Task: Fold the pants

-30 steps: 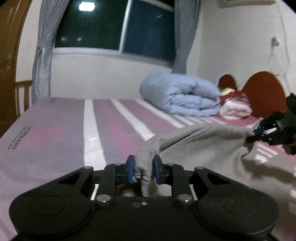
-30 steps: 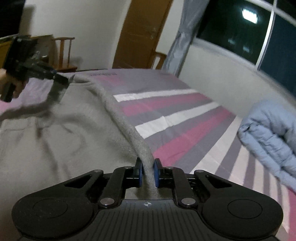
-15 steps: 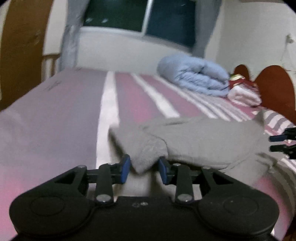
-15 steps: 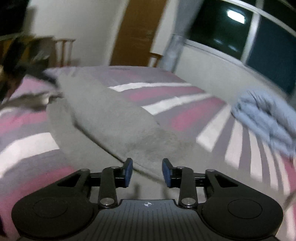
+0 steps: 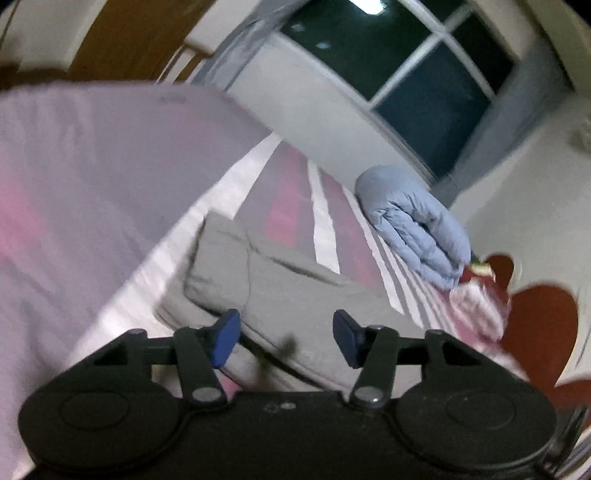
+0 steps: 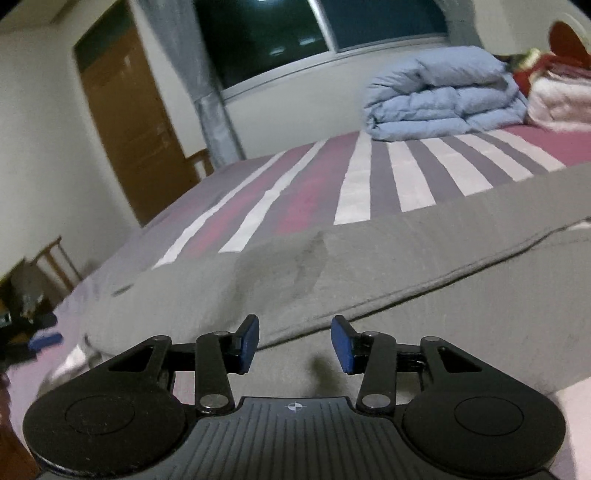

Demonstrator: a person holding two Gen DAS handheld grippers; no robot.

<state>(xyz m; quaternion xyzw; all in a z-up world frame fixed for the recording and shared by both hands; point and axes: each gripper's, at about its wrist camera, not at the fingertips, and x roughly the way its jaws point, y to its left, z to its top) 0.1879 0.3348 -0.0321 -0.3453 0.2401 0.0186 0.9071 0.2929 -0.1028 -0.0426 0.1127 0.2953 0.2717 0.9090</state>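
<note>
Two hand-held grippers are in our hands, and both stand with their blue pads apart and nothing pinched between them. Through the left wrist view we see the left hand-held gripper (image 5: 284, 341) low in the frame, its jaws having just been opening, with only air between the pads and the grey pants (image 5: 280, 291) lying on the bed (image 5: 74, 206) just beyond the fingertips. That view is strongly tilted, so the striped bedcover runs diagonally from the lower left toward the upper right, and the pants sit in the centre of the frame as a folded, layered slab whose near edge passes under the jaw gap. Through the right wrist view the right hand-held gripper (image 6: 295, 343) also sits low in the frame, its jaws parted after opening a little earlier and now resting wide; grey fabric lies beneath and ahead of the pads, and no cloth is clamped. Here the pants (image 6: 369, 266) fill the middle band of the frame, with a folded edge running from centre toward the right edge. We can see a rolled pale blue duvet (image 6: 443, 92) at the upper right of this view, well apart from the pants, a dark window (image 6: 295, 26) along the top, and a brown door (image 6: 129, 122) at the left.
</note>
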